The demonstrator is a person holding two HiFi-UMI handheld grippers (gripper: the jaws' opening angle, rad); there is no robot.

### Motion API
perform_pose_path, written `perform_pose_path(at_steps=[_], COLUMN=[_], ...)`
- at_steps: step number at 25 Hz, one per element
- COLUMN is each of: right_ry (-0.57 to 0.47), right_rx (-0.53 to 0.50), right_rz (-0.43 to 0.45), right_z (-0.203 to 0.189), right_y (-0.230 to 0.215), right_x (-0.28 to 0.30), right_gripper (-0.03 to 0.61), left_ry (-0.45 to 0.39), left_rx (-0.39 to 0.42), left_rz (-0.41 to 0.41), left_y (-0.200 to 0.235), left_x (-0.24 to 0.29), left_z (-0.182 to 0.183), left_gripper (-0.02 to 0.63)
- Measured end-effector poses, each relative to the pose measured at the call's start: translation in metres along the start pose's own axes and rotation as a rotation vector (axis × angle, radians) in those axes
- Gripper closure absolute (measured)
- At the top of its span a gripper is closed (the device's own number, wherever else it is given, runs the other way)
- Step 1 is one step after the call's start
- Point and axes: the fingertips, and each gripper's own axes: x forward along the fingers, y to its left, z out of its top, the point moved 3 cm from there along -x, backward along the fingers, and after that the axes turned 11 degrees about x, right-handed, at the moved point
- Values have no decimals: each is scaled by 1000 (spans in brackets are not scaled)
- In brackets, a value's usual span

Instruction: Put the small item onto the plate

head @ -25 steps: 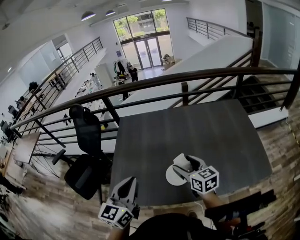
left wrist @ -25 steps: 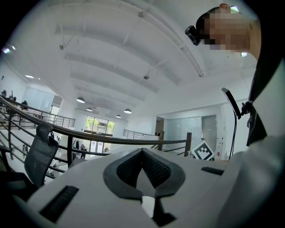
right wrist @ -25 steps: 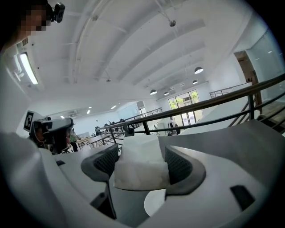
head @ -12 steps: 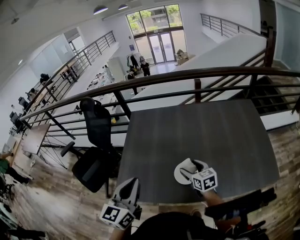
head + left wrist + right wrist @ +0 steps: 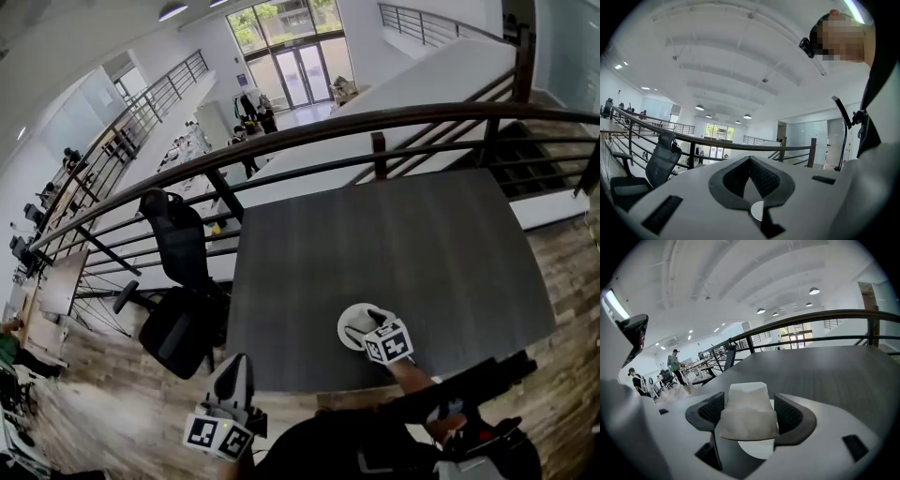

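A small white lump (image 5: 747, 411) sits between the pads of my right gripper (image 5: 749, 399), which is shut on it. Beneath it shows part of the white plate (image 5: 757, 451). In the head view the right gripper (image 5: 366, 325) hovers over the round white plate (image 5: 345, 330), near the front edge of the dark grey table (image 5: 394, 244); the lump is hidden there by the gripper. My left gripper (image 5: 235, 364) hangs off the table's front left corner. Its jaws (image 5: 750, 161) meet at the tip with nothing between them, pointing up toward the railing.
A black metal railing (image 5: 375, 122) runs along the table's far side, with a drop to a lower floor behind it. A black office chair (image 5: 173, 281) stands left of the table. A black bar (image 5: 469, 382) crosses near my right forearm.
The right gripper stays over the plate with the lump in it. The left gripper has sunk a little lower and to the left. The head view has shifted slightly.
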Motion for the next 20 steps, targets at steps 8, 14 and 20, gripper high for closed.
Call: perform_pose_path(at_steps=[8, 14, 20], right_ry=[110, 173, 214], right_rx=[-56, -84, -132], right_rz=[-62, -77, -145], right_z=[-33, -47, -57], right_y=[-13, -13, -21], right_x=[25, 33, 40], right_gripper=[244, 244, 243], left_ry=[22, 22, 38], left_rx=[-14, 0, -25], left_rz=[33, 69, 92], left_y=[6, 14, 21], left_x=[-8, -15, -24], left_z=[-3, -5, -6], left_gripper=[609, 609, 609])
